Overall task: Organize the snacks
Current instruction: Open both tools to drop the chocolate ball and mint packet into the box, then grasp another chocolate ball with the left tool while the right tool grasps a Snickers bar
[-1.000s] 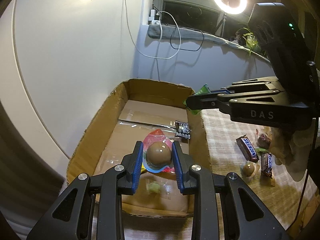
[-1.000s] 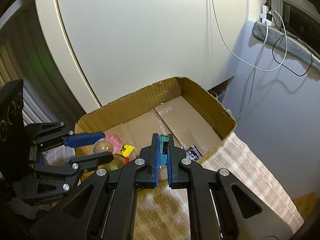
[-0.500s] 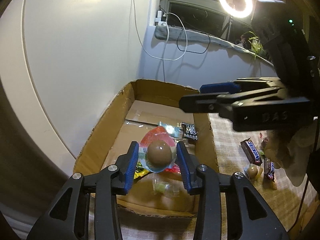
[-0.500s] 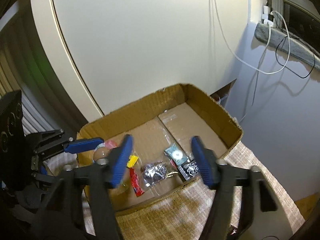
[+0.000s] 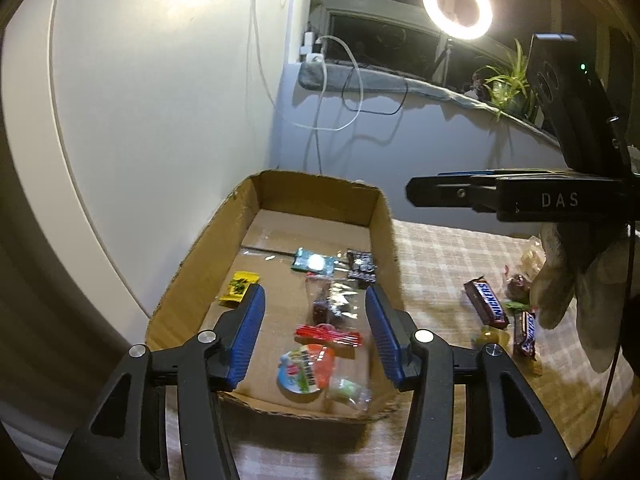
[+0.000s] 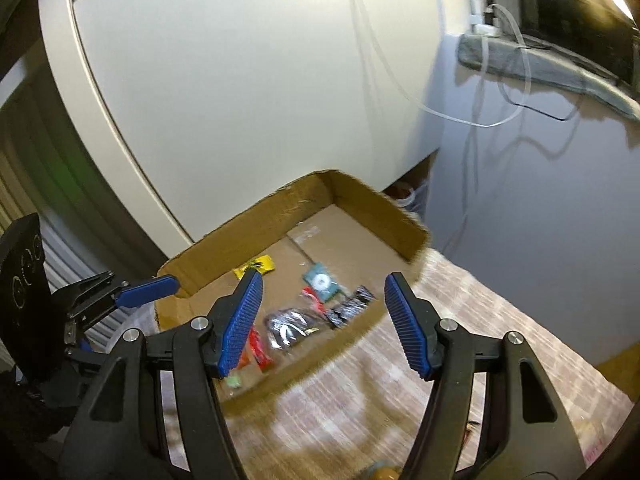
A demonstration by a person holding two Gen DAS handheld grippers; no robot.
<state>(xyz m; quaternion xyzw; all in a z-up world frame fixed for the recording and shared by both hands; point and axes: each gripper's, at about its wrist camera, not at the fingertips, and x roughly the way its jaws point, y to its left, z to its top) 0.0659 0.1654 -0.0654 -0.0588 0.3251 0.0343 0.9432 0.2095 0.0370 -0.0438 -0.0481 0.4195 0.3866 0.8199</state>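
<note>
Both pairs of blue-padded fingers stand apart w/ nothing between them: left gripper hangs over the near end of the cardboard box, its jaws have just been opening and the pads touch no snack; right gripper is spread wide above the box's near wall, also empty, seen side-on in the left view as a black arm marked DAS

Checked tablecloth carries everything. Box sits at its left edge, beside a pale cabinet door; open top, low walls.

Inside the box, big to small approx:
- round egg-shaped snack pack, blue/orange foil lid up, lying flat near the front wall, below the left pads & clear of them
- clear bag w/ dark sweets mid-floor
- teal packet further back
- red packet just behind the egg pack
- dark packet by the right wall
- yellow packet near the left wall
- small greenish sweet, blurred, touching the egg pack's right side

Outside on the cloth: two Snickers bars, close together, plus a few small wrapped sweets too blurred to name. Gloved hand holds the right gripper above them
</note>
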